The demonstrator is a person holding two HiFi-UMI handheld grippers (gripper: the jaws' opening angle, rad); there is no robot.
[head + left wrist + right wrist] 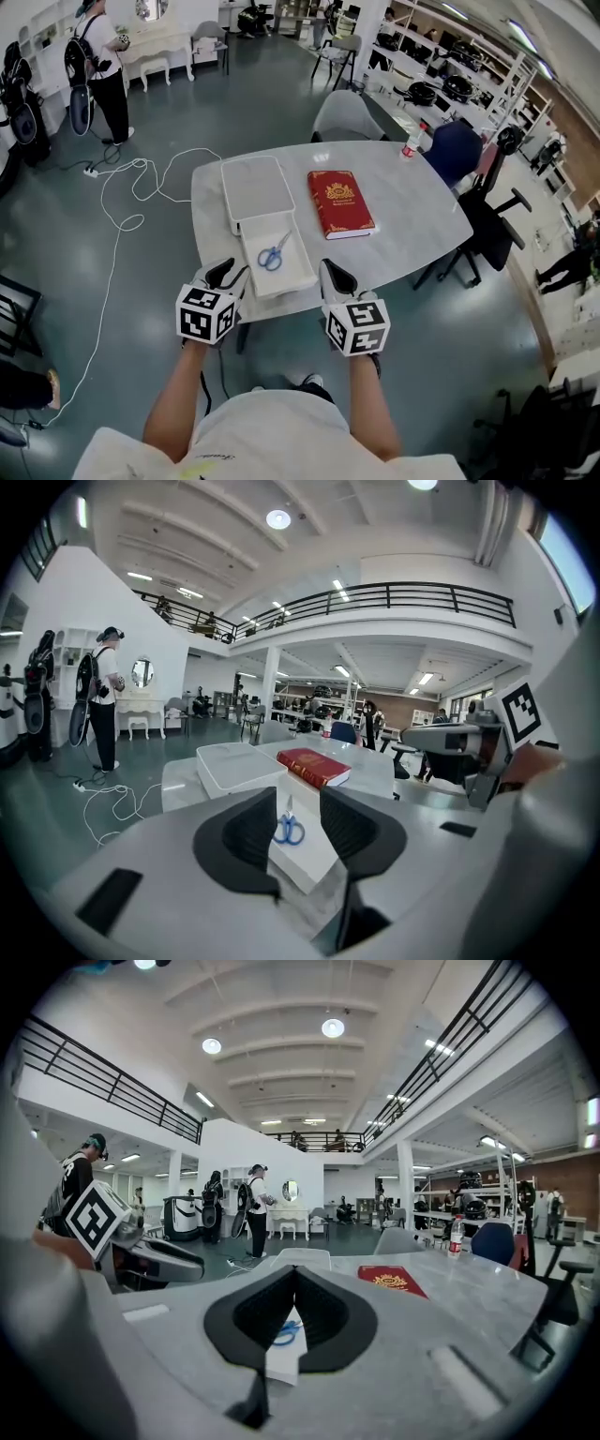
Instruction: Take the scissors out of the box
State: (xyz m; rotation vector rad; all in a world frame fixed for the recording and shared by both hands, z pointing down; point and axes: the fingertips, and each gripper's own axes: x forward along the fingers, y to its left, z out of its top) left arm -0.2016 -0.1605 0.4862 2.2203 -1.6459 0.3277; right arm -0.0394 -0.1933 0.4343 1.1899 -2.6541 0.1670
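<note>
Blue-handled scissors [273, 253] lie in the open white box [292, 277] near the table's front edge; its lid [257, 192] rests just behind it. In the left gripper view the scissors [289, 829] show through the gap of the jaws. My left gripper [225, 275] hovers open at the box's front left corner, holding nothing. At the box's front right, my right gripper [336, 278] is shut and empty. The right gripper view shows the scissors [286, 1333] in the box [279, 1365] below the closed tips.
A red book [340, 202] lies right of the lid on the grey table [412, 216]. A water bottle [410, 145] stands at the far right edge. Chairs [342, 114] ring the table, a white cable [122, 202] runs over the floor, and a person [103, 70] stands far left.
</note>
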